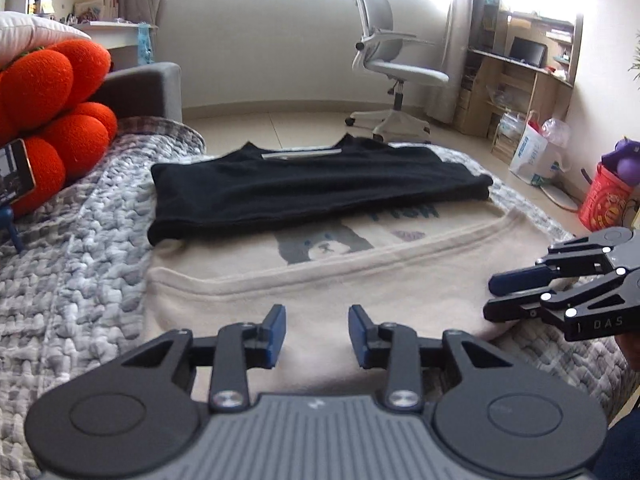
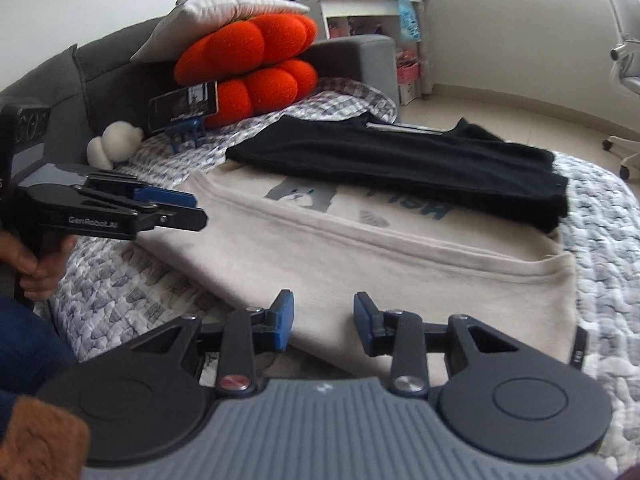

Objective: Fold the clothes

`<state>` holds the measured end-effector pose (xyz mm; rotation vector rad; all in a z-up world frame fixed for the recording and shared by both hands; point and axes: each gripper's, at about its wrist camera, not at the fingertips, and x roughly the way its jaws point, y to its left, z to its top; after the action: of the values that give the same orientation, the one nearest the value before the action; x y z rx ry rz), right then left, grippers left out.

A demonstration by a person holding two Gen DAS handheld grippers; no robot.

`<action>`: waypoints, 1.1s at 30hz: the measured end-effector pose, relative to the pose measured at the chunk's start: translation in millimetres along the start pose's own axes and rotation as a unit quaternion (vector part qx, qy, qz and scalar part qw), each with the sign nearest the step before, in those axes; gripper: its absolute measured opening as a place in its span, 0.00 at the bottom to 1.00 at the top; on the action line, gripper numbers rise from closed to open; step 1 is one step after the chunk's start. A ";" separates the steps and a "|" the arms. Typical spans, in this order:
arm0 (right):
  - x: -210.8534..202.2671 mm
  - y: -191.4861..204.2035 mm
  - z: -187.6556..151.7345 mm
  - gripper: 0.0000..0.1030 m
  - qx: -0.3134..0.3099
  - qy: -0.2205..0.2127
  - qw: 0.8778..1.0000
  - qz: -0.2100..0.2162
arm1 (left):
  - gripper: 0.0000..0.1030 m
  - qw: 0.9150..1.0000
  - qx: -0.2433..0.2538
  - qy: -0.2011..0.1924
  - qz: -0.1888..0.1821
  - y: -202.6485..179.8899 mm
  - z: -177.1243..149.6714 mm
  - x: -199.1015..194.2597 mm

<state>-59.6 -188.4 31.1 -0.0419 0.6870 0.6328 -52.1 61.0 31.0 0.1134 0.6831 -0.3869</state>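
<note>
1. Left wrist view: left gripper over the near hem of the beige sweatshirt, fingers parted with a clear gap, nothing between them, only cloth below.
2. Beige sweatshirt lies flat on the grey-white quilted bed cover, bear print and blue letters showing just in front of the black garment.
3. Black garment folded, lying across the far part of the beige sweatshirt, partly covering the print.
4. Right gripper enters at the right edge of the sweatshirt, its two fingers a little apart, empty.
5. Orange cushions left of the sweatshirt, phone on a stand in front of them. Office chair on the floor beyond the black garment.
6. Right wrist view: right gripper above the near right corner of the beige sweatshirt, fingers parted, holding nothing.
7. Black garment on the far side of the sweatshirt, over its upper part.
8. Left gripper at the sweatshirt's left edge, fingers slightly apart, nothing visibly gripped; a hand holds its handle.
9. Orange cushions behind the sweatshirt to the left, white pillow on top, phone on a stand in front, small white plush beside it.
</note>
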 end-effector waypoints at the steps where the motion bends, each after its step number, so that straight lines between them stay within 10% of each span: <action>1: 3.2 0.6 1.6 0.36 -0.005 0.000 1.000 -0.002 | 0.34 1.000 0.004 0.007 0.012 -0.3 -2.5 5.8; 19: 29.7 1.6 22.4 0.33 -0.056 -0.011 0.995 -0.084 | 0.37 0.997 -0.043 -0.002 0.056 15.2 1.6 12.2; 30: 61.4 22.5 41.5 0.40 -0.174 -0.002 0.984 -0.043 | 0.37 0.998 -0.041 -0.010 0.041 18.3 1.1 10.5; 33: 66.0 19.3 49.3 0.28 -0.170 0.011 0.985 -0.012 | 0.37 0.998 -0.044 -0.012 0.042 20.0 0.8 8.6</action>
<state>-2.5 -125.9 32.9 -0.3740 0.5926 0.7217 -37.8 76.7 25.7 0.0530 0.6693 -0.2768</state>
